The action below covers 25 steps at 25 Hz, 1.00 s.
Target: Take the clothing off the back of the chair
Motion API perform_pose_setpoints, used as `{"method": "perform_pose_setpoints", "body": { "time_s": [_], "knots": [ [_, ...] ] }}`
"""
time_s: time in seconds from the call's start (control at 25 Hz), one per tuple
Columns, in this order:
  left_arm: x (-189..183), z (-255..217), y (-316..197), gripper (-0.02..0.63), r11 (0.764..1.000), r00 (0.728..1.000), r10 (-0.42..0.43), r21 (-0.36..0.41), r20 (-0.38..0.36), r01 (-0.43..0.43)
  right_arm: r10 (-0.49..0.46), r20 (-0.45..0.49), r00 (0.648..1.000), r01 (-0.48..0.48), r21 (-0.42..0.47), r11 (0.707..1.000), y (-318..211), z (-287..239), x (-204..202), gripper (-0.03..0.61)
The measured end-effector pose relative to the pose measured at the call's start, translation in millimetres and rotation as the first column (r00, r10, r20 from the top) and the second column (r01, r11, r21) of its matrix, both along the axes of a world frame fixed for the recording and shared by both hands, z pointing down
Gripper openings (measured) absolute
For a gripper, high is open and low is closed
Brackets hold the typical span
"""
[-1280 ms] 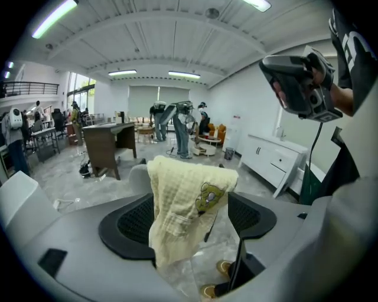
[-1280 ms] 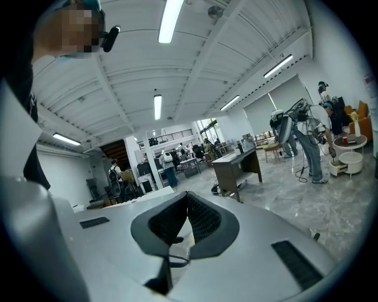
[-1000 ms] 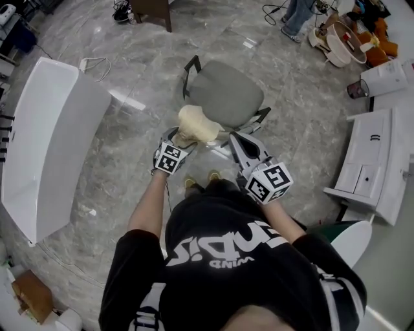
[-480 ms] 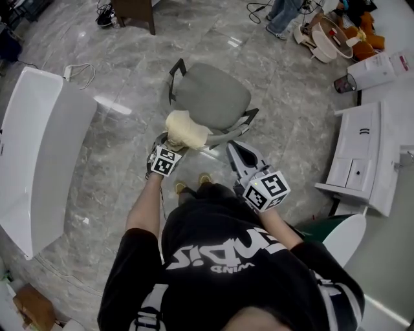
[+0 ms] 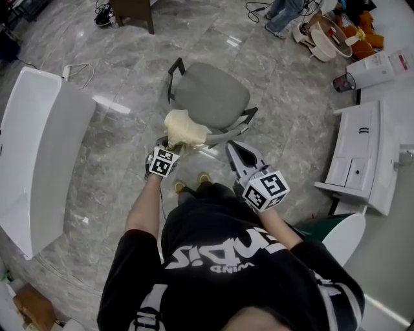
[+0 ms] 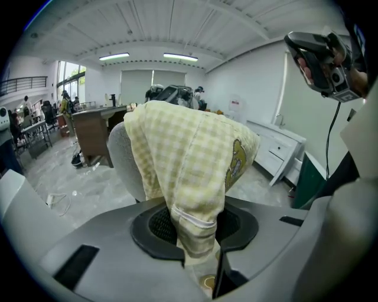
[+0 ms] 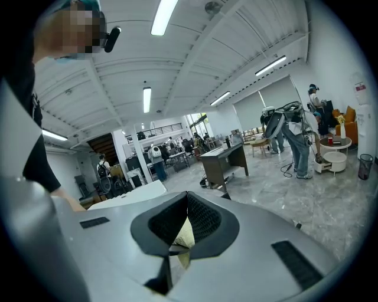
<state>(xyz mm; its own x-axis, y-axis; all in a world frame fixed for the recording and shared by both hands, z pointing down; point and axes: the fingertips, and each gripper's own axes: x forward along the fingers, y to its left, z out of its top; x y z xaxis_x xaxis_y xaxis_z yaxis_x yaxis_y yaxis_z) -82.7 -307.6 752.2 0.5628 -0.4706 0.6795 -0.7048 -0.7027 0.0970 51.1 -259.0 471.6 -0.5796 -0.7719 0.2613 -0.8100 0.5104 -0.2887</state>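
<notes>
A pale yellow checked garment (image 5: 184, 128) hangs over the back of a grey office chair (image 5: 210, 97), on the side nearest me. In the left gripper view the garment (image 6: 189, 153) drapes over the chair back (image 6: 121, 159), and its lower hem runs down between the jaws. My left gripper (image 5: 169, 145) (image 6: 195, 227) is closing, with its pads pressing on that hem. Just to the right of the chair back, my right gripper (image 5: 234, 150) (image 7: 188, 197) hovers with its tips together. It holds nothing; a sliver of yellow cloth shows behind its pads.
A long white table (image 5: 45, 149) stands at the left, and a white cabinet (image 5: 365, 158) at the right. A cable (image 5: 77, 68) lies on the marble floor. A brown desk (image 5: 132, 10), a standing person's legs (image 5: 281, 16) and low round tables (image 5: 336, 39) are farther off.
The left gripper sank a little behind the chair back and its jaws closed on the garment's hem. The right gripper stayed where it was.
</notes>
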Motion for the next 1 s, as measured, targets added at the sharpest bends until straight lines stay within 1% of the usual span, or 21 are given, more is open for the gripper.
{"method": "perform_pose_setpoints", "body": {
  "time_s": [0.08, 0.16, 0.32, 0.44, 0.6, 0.72, 1.0],
  "knots": [
    [0, -1, 2, 0.106, 1.0, 1.0, -0.002, -0.012, -0.012, 0.002, -0.004, 0.002, 1.0, 0.004, -0.001, 1.0, 0, 0, -1, 0.014],
    [0, -4, 3, 0.094, 1.0, 1.0, -0.004, -0.017, -0.01, 0.004, -0.007, 0.003, 1.0, 0.007, 0.0, 1.0, 0, 0, -2, 0.014],
    [-2, -7, 7, 0.088, 1.0, 1.0, -0.016, -0.026, 0.007, 0.016, -0.007, 0.008, 1.0, 0.007, 0.002, 1.0, 0, 0, -1, 0.014],
    [-4, -13, 11, 0.086, 1.0, 1.0, -0.022, -0.017, 0.019, 0.023, -0.005, 0.011, 1.0, 0.005, 0.004, 1.0, 1, 0, 1, 0.014],
    [-3, -37, 13, 0.084, 0.999, 1.0, -0.024, 0.033, -0.021, 0.024, -0.007, 0.017, 1.0, 0.007, 0.012, 1.0, 2, -1, 2, 0.014],
    [-2, -58, 14, 0.083, 0.996, 0.998, -0.039, 0.08, -0.045, 0.043, -0.001, 0.021, 1.0, 0.001, 0.016, 1.0, 3, -1, 4, 0.014],
    [2, -92, 17, 0.081, 0.988, 0.996, -0.072, 0.135, -0.058, 0.079, 0.009, 0.032, 0.999, -0.01, 0.036, 0.999, 3, -7, 8, 0.014]
  ]
}}
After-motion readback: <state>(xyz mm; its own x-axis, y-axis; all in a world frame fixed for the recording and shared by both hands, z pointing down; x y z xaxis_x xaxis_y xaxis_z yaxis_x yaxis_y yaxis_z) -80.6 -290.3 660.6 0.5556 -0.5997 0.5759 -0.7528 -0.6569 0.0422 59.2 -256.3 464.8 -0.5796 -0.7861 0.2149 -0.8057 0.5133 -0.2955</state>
